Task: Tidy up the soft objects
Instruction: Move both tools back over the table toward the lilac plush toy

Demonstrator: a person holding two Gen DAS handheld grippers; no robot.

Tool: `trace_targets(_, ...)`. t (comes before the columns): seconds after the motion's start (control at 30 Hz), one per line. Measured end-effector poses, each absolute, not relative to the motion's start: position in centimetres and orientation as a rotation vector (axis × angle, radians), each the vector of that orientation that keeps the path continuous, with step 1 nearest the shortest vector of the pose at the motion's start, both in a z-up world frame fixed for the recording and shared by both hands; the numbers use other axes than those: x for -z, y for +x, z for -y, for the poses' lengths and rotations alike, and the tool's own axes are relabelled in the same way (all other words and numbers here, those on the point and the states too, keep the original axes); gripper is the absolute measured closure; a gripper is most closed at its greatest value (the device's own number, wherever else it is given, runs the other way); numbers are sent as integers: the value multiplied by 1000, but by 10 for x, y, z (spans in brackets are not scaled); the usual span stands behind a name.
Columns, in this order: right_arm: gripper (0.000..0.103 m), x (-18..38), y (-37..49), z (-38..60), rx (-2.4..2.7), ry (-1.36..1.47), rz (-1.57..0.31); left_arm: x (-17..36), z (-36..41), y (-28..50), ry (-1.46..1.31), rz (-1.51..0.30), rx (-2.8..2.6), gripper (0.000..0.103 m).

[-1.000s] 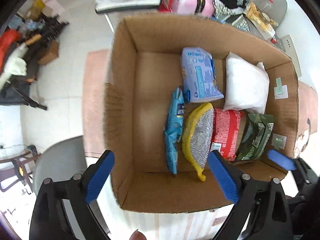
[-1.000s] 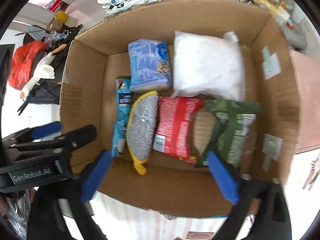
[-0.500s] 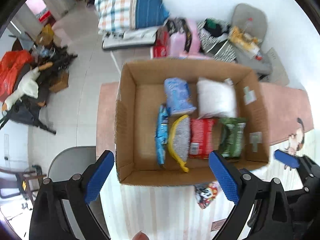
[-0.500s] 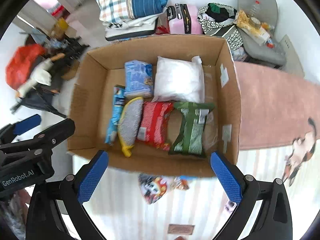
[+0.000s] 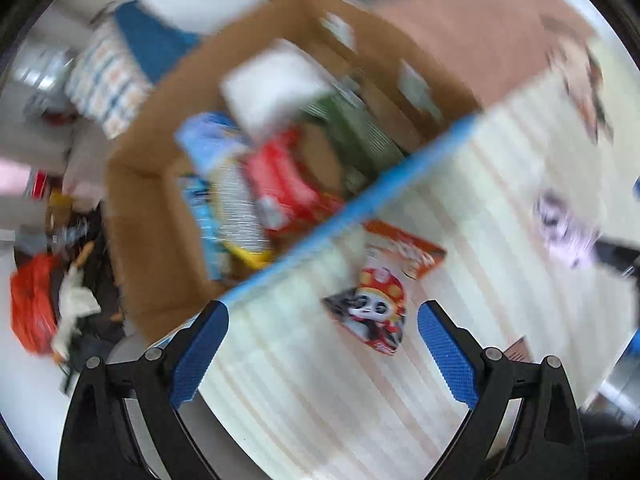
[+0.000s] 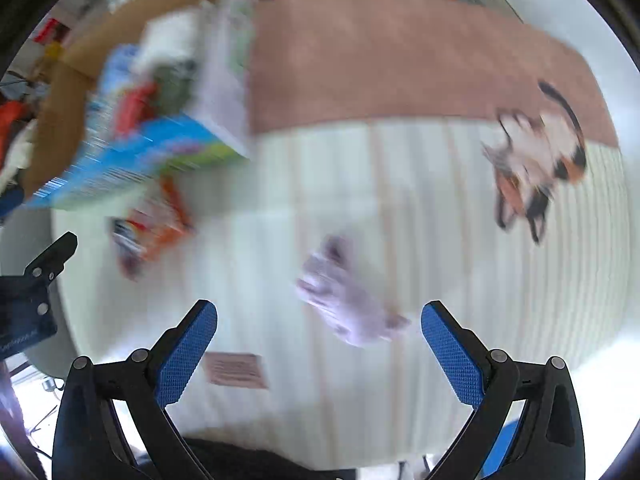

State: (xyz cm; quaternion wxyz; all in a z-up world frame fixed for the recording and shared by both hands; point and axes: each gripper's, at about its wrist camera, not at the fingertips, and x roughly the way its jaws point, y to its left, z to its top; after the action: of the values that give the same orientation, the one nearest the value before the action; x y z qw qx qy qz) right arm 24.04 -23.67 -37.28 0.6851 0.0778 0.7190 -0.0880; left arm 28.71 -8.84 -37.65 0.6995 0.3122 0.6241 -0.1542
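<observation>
- Both views are blurred by motion. The surface is a pale striped mat (image 6: 400,208) with a pink band (image 6: 400,52) along its far side and a cat picture (image 6: 536,160) printed at the right.
- The room beyond is cluttered: a checked pillow (image 5: 108,80) and a red bag (image 5: 32,300) lie past the box on the left.
- A cardboard box (image 5: 140,216) stands on the mat with its top open and a blue printed outer wall facing the cameras. Inside are a white packet (image 5: 276,84), a red packet (image 5: 280,184) and a green packet (image 5: 352,128), lying close together.
- A panda snack packet (image 5: 376,308) lies flat on the mat just outside the box's near wall, its long axis running roughly away from the left gripper (image 5: 322,354).
- A small lilac soft thing (image 6: 344,304) lies on the mat ahead of the right gripper (image 6: 320,352), its long axis slanting from upper left to lower right; blur hides its shape.
- Both pairs of jaws stand wide apart and hold nothing.
- Bare mat surrounds the lilac thing; a small brownish label (image 6: 236,370) lies near the right gripper's left finger.
</observation>
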Motion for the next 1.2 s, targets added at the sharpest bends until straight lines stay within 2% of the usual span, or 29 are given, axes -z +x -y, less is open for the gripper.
trace_targets(0.13,0,400,231,265,216,189,-1649,425,107,292,751,-1489,364,6)
trace_targets(0.23,0,420,234,268,197,147,-1678,446,110,295,768,-1538,339,12)
trace_targets(0.47,0,458,244,259,90,77,-1751,473,107,302,770,-1610,289,12)
trace_targets(0.53,0,468,245,258,76,81,-1777,479,108,307,744,-1636,282,17)
trace_targets(0.6,6,473,244,257,65,88,-1790,483,102,315,663,-1680,280,35)
trace_targets(0.67,37,474,242,256,74,96,-1798,483,94,320,496,-1779,306,41)
trace_targets(0.7,38,475,240,258,84,114,-1805,482,89,321,391,-1836,326,41)
trace_targets(0.87,37,475,234,261,72,180,-1819,464,76,314,125,-1901,401,41)
trace_targets(0.9,35,473,234,261,64,187,-1818,460,73,314,108,-1896,403,41)
trace_targets(0.97,24,469,237,263,52,199,-1814,450,69,317,104,-1873,399,41)
trace_targets(1.2,24,454,244,259,54,223,-1793,454,71,341,49,-1865,316,39)
